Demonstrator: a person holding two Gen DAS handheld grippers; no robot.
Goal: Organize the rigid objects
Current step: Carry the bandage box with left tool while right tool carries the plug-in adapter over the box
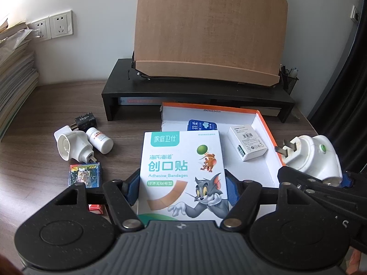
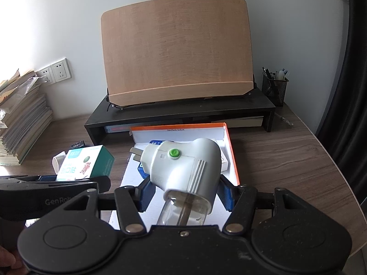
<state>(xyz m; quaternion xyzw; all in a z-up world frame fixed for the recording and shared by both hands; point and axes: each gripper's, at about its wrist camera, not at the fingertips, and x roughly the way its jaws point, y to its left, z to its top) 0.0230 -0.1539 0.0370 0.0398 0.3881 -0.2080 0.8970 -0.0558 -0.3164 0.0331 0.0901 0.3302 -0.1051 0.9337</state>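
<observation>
Right now we hold one thing in each gripper. Our left gripper (image 1: 182,189) is squeezing the bandage box (image 1: 183,174) between its blue pads, up over the near edge of the tray (image 1: 266,126). Our right gripper (image 2: 183,194) is squeezing the white plug-in heater (image 2: 183,169) over the near right part of the tray, and its little clear bottle points back at us.

We think the job is about half done. Two things already lie inside the tray: a small white box (image 1: 247,143) by the right wall and a blue packet (image 1: 201,125) near the far wall. The two things we hold are not put down yet.

More things wait on the table (image 1: 45,119), to the left of the tray. We see a white adapter (image 1: 73,146), a white pill bottle (image 1: 99,139), a black plug (image 1: 86,120), and a shiny card pack (image 1: 84,175) close to the near edge. A small red thing (image 1: 96,208) peeks out under our left gripper.

Some parts are hard to see. The bandage box hides most of the blue packet, so we cannot read it well. The red thing is mostly covered, and we cannot tell what it is. The tray's near wall is hidden behind our grippers.
</observation>
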